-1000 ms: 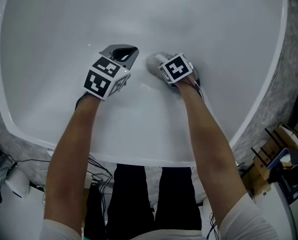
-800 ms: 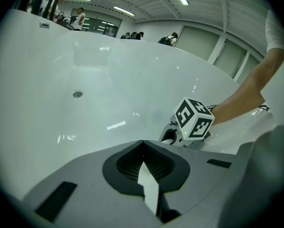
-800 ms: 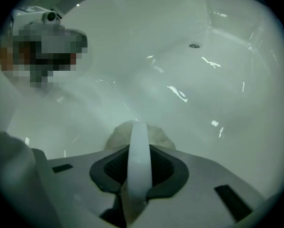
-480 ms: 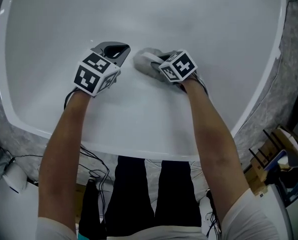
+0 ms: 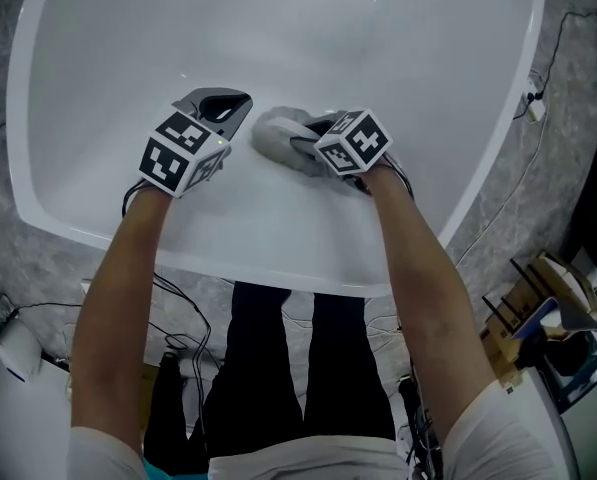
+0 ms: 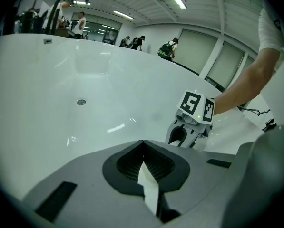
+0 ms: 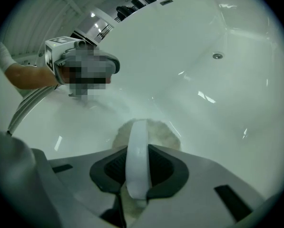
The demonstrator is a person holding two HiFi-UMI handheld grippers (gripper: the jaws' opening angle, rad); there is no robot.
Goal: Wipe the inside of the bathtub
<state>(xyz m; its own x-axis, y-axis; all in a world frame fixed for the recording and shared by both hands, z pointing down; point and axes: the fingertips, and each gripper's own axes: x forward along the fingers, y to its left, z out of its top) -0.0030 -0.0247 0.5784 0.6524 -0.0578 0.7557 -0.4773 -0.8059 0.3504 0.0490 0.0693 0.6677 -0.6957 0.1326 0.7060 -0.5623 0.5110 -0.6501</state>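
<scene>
White-strapped fluffy pale scrubbing pad (image 5: 276,133) lies flat on the sloping inside of the glossy white bathtub (image 5: 398,48), pinched by the right tongs (image 5: 310,142), apparently for rubbing, while the left tongs (image 5: 228,104), pressed together and empty, hover just beside.

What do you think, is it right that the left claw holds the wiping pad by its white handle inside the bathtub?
Not quite: it's the right claw that holds the wiping pad by its white handle inside the bathtub, as the right gripper view shows.
</scene>
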